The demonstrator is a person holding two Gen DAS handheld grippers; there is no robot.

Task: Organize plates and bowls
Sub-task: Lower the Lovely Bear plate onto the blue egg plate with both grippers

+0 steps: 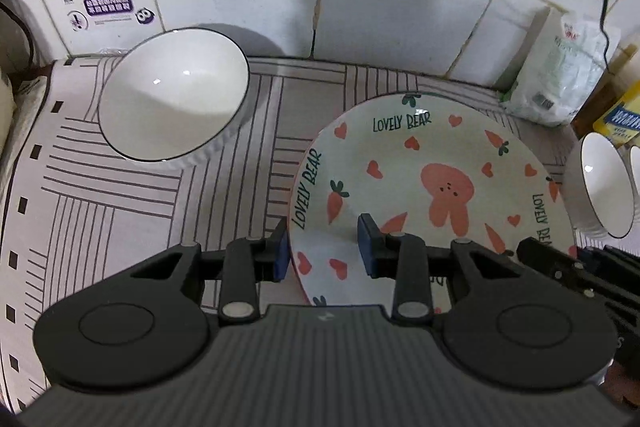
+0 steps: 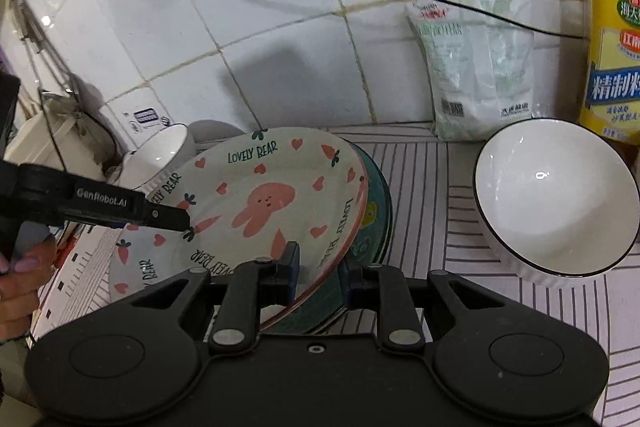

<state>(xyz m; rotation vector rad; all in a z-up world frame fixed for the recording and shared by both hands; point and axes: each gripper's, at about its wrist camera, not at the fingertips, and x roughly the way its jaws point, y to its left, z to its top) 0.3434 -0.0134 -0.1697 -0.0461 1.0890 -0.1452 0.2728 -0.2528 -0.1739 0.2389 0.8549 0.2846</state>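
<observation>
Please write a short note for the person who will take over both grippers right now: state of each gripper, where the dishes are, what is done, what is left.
Left gripper: open, jaws astride the rim of the white "Lovely Bear" rabbit-print plate.
Right gripper: astride the same plate's opposite rim; grip not clear.
The plate is tilted above a teal plate on the striped mat.
White black-rimmed bowls: one on the left, one on the right.
Done: nothing clearly stacked yet.
Left: probably settle the plate, then group the bowls.
</observation>
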